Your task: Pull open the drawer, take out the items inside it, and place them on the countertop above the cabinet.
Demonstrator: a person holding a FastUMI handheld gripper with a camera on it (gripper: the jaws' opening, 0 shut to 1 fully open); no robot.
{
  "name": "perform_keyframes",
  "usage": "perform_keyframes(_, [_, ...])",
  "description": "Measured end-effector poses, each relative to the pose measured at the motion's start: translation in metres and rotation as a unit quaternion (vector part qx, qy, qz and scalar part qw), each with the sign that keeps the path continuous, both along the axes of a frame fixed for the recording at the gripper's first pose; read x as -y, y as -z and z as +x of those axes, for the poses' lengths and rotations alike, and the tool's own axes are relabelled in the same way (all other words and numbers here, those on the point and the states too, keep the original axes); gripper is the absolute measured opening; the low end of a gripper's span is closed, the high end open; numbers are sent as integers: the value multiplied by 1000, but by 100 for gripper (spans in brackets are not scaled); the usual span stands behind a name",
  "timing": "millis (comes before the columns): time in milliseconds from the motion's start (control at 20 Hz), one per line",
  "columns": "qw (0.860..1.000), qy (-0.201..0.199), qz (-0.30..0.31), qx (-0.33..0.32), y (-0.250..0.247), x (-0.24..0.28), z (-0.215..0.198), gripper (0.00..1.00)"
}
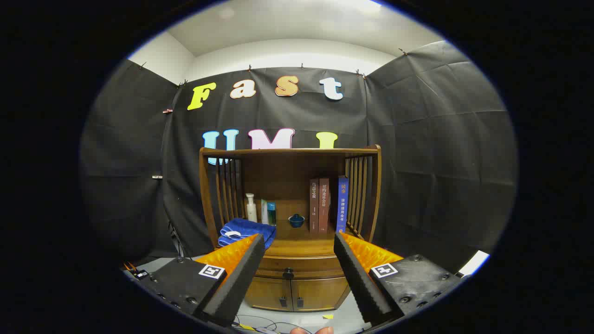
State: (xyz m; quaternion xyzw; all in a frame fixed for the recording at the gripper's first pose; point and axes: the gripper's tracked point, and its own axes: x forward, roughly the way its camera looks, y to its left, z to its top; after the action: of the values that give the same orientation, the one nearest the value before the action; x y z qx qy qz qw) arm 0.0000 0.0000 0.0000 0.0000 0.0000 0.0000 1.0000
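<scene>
A wooden cabinet (297,287) stands ahead of me against the booth wall. Its closed drawer (301,266) has a small dark knob (288,272) and sits just under the countertop (301,241). My gripper (299,241) is open, held well back from the cabinet. The drawer front shows in the gap between the two fingers, and nothing is between them. What is in the drawer is hidden.
On the countertop lie a folded blue towel (243,229), a white bottle (251,207), a teal box (271,213), a small blue lidded bowl (296,220) and three upright books (327,204). Slatted sides and a top shelf (287,150) enclose it. Two lower doors (290,293) stay closed. Cables (260,322) lie on the floor.
</scene>
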Motion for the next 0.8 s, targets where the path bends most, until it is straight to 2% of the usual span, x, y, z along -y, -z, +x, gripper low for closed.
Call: perform_keyframes(800, [1000,-13,-6,-1,-11,-6,7,99])
